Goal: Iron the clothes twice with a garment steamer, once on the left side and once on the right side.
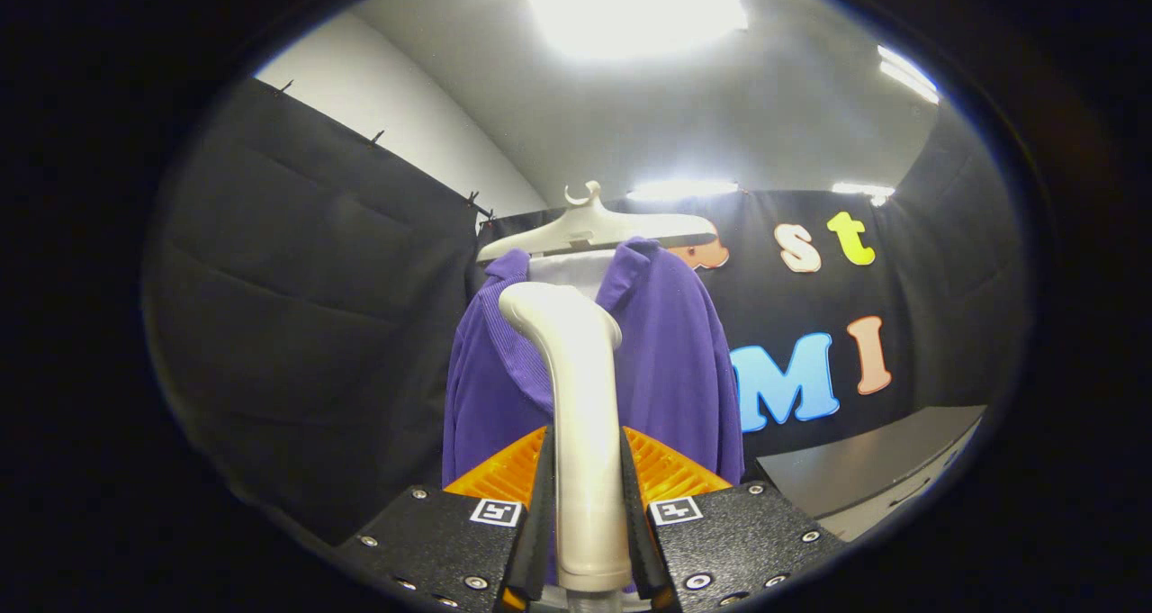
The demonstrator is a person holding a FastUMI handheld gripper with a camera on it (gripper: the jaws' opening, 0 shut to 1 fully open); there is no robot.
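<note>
as far as i can judge from where things stand, the work sits at or near its start: my gripper already has the garment steamer in hand, with both fingers pressed against the sides of its pale handle, so the pickup is done. nothing on the cloth tells me whether either pass has been made, and i record both the left side and the right side as outstanding.

going left to right: the booth's black cloth wall stands on the left, pinned along its top edge. next comes the purple garment, hanging beyond my fingers on a white hanger, its collar open over a pale inner panel. the steamer rises from between my fingers and its bent head stands in front of the garment's upper chest, roughly on the centre line, a little toward the left half. i cannot tell whether the head touches the fabric or stands just short of it. to the right, low down, a grey table surface runs off past the garment.

count: one steamer, one garment, one hanger, one table surface, one gripper with two fingers. no steam is visible.
</note>
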